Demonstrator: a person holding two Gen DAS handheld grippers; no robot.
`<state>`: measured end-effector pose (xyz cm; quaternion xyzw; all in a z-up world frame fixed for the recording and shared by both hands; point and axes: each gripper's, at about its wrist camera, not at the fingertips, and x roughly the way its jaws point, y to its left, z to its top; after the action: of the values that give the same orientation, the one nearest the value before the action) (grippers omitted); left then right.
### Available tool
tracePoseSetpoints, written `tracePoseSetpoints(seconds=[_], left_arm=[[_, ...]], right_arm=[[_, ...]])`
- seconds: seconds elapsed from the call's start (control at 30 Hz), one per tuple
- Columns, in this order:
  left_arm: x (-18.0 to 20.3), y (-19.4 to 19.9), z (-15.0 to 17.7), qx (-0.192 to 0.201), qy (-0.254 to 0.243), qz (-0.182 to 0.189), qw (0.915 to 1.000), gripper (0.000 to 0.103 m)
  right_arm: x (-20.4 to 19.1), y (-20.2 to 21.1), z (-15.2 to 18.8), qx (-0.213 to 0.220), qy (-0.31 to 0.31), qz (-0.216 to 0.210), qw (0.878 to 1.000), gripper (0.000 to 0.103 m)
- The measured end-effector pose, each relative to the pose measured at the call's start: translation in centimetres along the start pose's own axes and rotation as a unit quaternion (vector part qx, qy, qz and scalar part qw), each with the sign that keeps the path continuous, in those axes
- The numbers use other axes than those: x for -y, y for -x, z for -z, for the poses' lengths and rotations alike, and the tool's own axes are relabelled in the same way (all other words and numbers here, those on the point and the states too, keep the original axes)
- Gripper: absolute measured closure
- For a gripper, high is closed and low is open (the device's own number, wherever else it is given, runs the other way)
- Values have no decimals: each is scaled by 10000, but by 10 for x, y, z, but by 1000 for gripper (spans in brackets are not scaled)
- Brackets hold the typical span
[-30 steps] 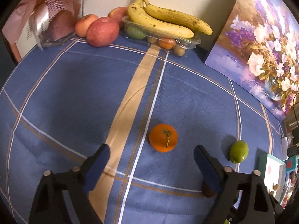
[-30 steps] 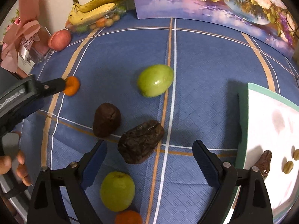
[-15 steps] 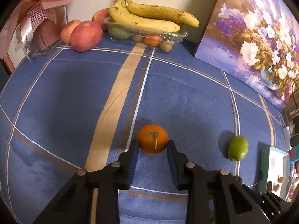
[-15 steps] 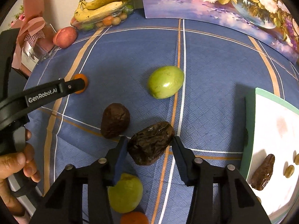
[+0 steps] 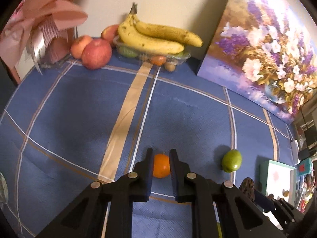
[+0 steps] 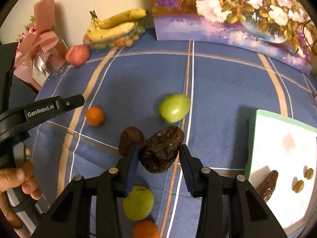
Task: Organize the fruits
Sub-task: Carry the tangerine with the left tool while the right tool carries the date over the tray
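My left gripper [image 5: 161, 150] is shut and empty. A small orange [image 5: 161, 165] shows through the narrow gap between its fingers. In the right wrist view that orange [image 6: 95, 116] lies on the blue cloth, apart from the left gripper [image 6: 79, 101], which hangs above it. My right gripper [image 6: 159, 146] has its jaws closing on a dark wrinkled date [image 6: 161, 148], with both pads pressing its sides and the date raised off the cloth. A brown fruit [image 6: 130, 140] and a green fruit [image 6: 174, 108] lie just beyond it.
A white tray [image 6: 255, 138] with a green rim at right holds another date [image 6: 267, 186]. Bananas [image 5: 154, 39] on a clear punnet, apples [image 5: 96, 54], a ribboned box [image 5: 45, 29] and a flower painting [image 5: 257, 59] line the back. A green fruit [image 6: 138, 202] and an orange [image 6: 145, 230] lie under my right gripper.
Both grippers went from wide open to closed and then rose. The right one closed on the date and lifted it. The left one closed by the orange, which stayed on the cloth.
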<state>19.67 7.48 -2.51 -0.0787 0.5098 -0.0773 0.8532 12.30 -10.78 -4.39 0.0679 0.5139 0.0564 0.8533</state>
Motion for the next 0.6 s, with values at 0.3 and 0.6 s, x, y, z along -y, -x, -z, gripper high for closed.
tracePoseSetpoints(seconds=[0.3,0.6], left_arm=[[-15,-25,4,22,366,104,9993,61],[-10,-43,10,-90,326,208,9992,49]], right_arm=[[3,9,0,71,-6,39,10000,60],[11,1,1,-60,-79,138,9999,60]])
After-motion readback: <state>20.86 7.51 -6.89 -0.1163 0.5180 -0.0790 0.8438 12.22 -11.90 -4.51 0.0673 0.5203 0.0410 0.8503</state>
